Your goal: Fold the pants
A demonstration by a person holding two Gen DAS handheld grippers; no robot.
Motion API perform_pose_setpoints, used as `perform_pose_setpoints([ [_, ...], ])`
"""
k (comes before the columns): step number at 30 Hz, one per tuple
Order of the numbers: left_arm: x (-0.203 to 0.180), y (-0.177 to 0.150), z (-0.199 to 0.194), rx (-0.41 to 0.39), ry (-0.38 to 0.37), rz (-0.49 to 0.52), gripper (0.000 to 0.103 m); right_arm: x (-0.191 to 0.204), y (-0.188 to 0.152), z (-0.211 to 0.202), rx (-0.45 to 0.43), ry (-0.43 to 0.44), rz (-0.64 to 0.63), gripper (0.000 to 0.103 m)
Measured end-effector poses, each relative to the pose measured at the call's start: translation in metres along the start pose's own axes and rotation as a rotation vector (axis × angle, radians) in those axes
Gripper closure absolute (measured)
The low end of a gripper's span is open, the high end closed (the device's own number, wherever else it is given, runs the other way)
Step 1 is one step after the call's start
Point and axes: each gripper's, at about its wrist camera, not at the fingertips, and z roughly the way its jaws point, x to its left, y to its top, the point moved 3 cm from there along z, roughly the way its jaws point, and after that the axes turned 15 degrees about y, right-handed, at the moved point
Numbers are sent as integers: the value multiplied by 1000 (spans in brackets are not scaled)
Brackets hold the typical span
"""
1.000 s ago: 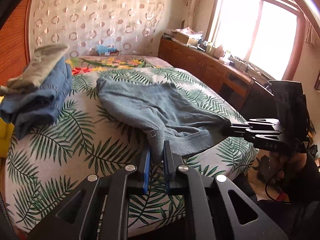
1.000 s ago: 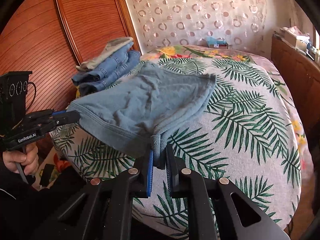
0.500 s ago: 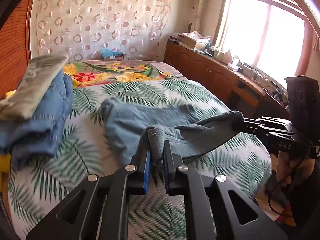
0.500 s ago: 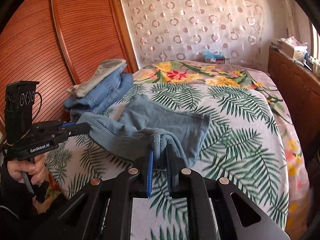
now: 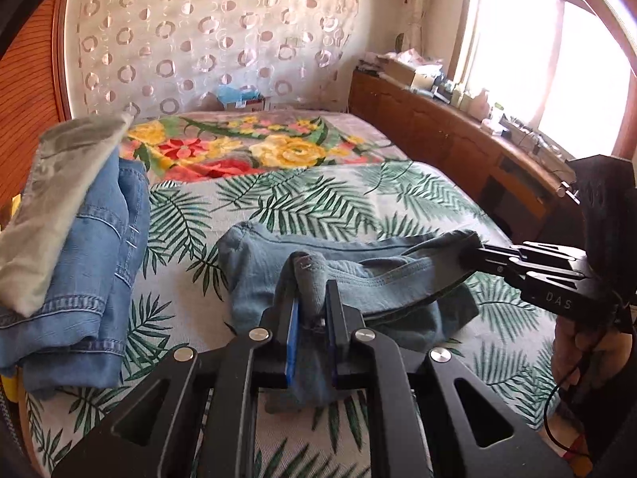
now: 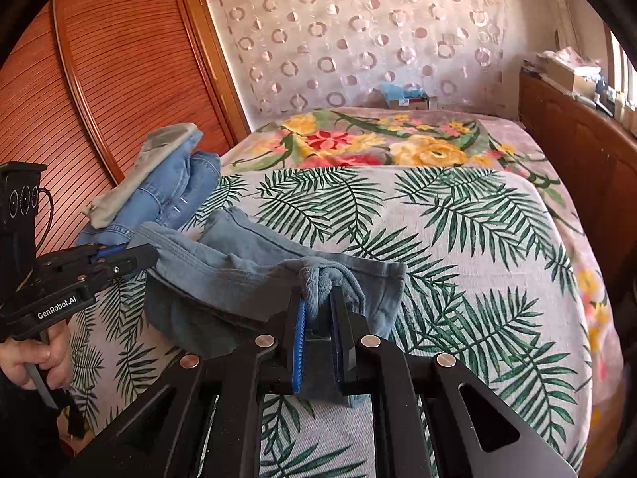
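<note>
Light blue pants (image 5: 262, 263) lie on the bed's palm-leaf cover, their near half lifted and doubled over the far half. My left gripper (image 5: 312, 298) is shut on one corner of the lifted edge. My right gripper (image 6: 318, 298) is shut on the other corner of the pants (image 6: 239, 275). Each gripper shows in the other's view, the right one (image 5: 477, 253) at the right and the left one (image 6: 139, 257) at the left. The lifted edge hangs taut between them, just above the lower layer.
A stack of folded jeans (image 5: 91, 255) with a grey garment (image 5: 59, 191) on top lies at the bed's left side, also in the right wrist view (image 6: 167, 195). A wooden cabinet (image 5: 458, 147) runs along the right. A wooden sliding door (image 6: 99, 87) stands left.
Both grippers have carried the pants' near edge up and forward over the far half, so the garment went from spread flat to doubled over. Both kept their grip.
</note>
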Motion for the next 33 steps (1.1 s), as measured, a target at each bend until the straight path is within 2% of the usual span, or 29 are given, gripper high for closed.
perform_pose_setpoints([
  [10,0,-9,20,40,28,13,90,-8,10,27,42,-40,-19,91],
  [14,2,-13,16,47,25,0,88,-6,5,21,55,-66,-35,84],
  [17,2,-16,10,47,31,5,82,-2,4,6,31,-70,-50,77],
  [18,2,-17,7,42,32,6,76,-3,4,2,22,-88,-55,72],
  [20,4,-20,2,29,43,3,65,-4,0,-6,10,-98,-57,71],
  [21,5,-21,-1,19,47,0,56,-4,-2,-9,7,-92,-55,71],
  [23,8,-24,-5,9,40,-5,49,-6,-8,-14,12,-89,-51,71],
  [25,10,-28,-5,13,31,-6,30,-6,-14,-16,23,-80,-53,71],
  [27,11,-36,-3,29,16,-6,25,-6,-20,-15,41,-73,-53,71],
  [33,10,-54,11,80,53,38,25,-8,-31,-1,107,-52,-50,71],
])
